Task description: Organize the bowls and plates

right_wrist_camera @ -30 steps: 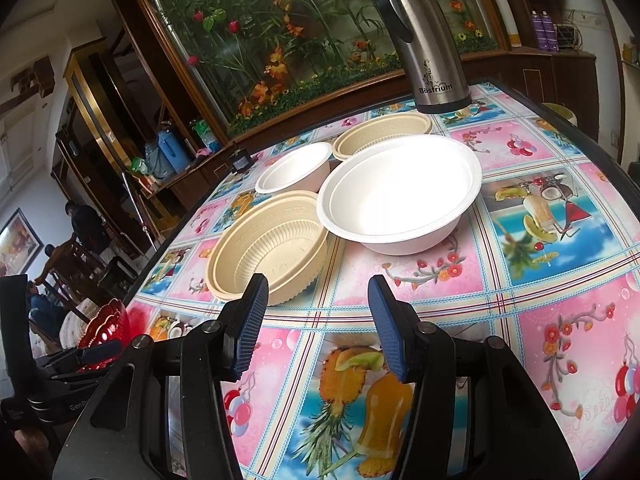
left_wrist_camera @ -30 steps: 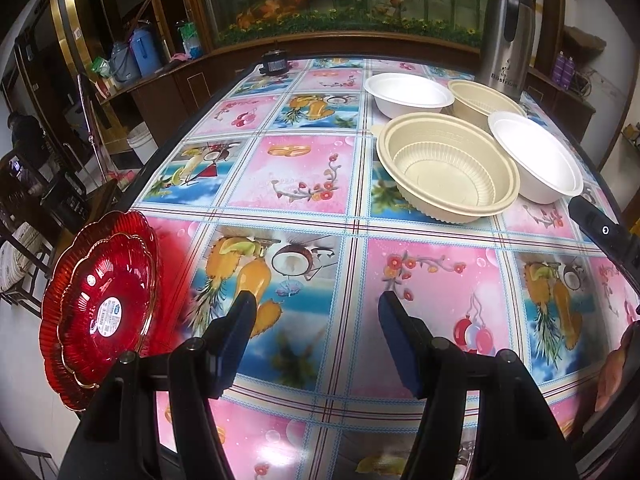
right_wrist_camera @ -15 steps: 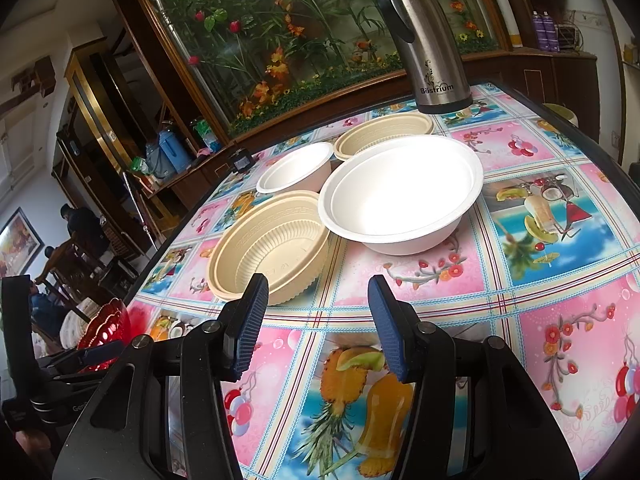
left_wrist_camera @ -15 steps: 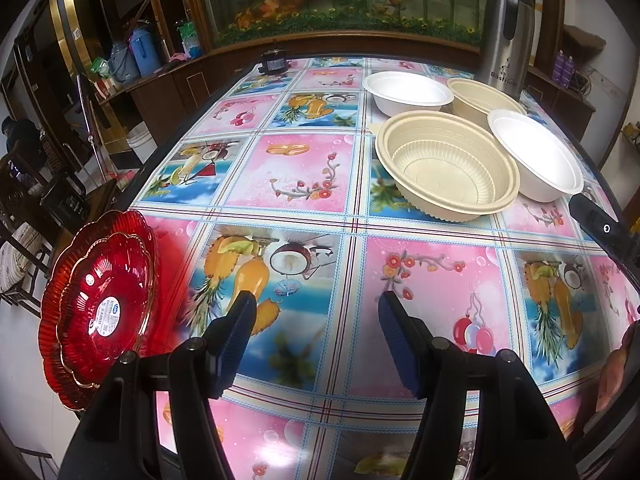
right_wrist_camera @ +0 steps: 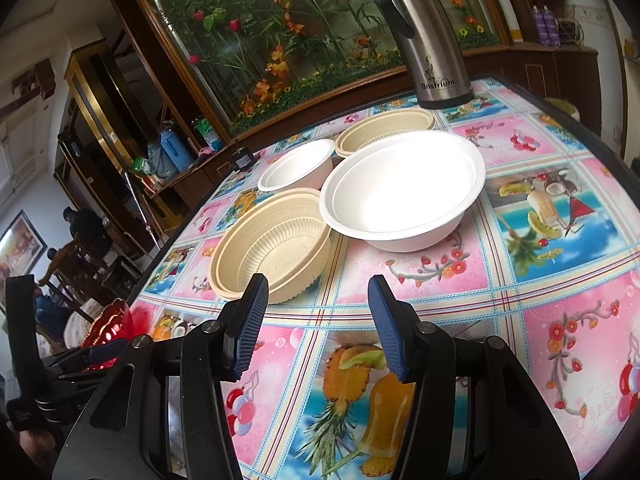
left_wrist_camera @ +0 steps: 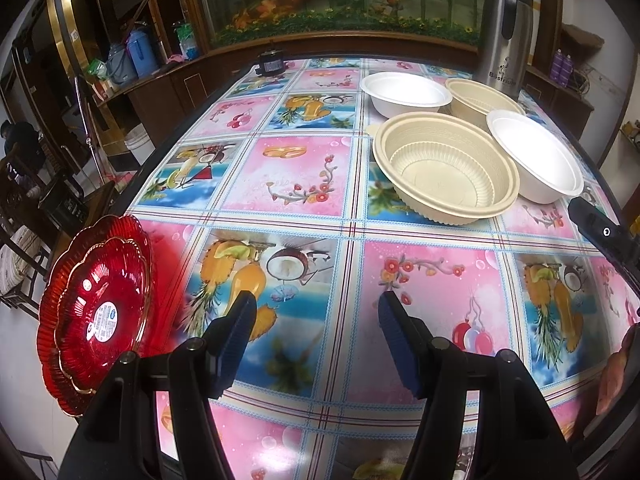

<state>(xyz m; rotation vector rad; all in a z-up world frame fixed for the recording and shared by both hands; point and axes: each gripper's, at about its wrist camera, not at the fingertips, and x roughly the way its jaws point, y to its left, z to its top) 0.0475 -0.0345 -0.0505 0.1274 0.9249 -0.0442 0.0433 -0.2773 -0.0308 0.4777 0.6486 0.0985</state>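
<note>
1. The left gripper [left_wrist_camera: 316, 336] is hovering at the lower centre of the left wrist view with its fingers spread wide and nothing between them. The right gripper [right_wrist_camera: 316, 316] is hovering at the lower centre of the right wrist view, equally spread and empty.

2. The task items are lying in two groups on the table with the fruit-patterned oilcloth [left_wrist_camera: 304, 184].
   - The stacked red scalloped glass plates [left_wrist_camera: 94, 316] are sitting at the lower left of the left wrist view, at the table's edge.
   - The near ribbed beige plastic bowl [right_wrist_camera: 272, 244] is sitting just above the right gripper in the right wrist view, its rim overlapped by the large white foam bowl [right_wrist_camera: 404, 192].
   - The smaller white foam bowl [right_wrist_camera: 298, 164] and the far beige plastic bowl [right_wrist_camera: 386, 130] are sitting behind them, in front of the steel thermos jug [right_wrist_camera: 424, 36].

3. Judged step: the right gripper is lining up on the bowl cluster to begin nesting like with like.

4. Recommended technique:
   - Pinch one rim wall, one finger inside and one outside.
   - Lift the large white foam bowl first, since it is overlapping the beige rim.
   - Squeeze lightly; the foam looks likely to dent.
</note>
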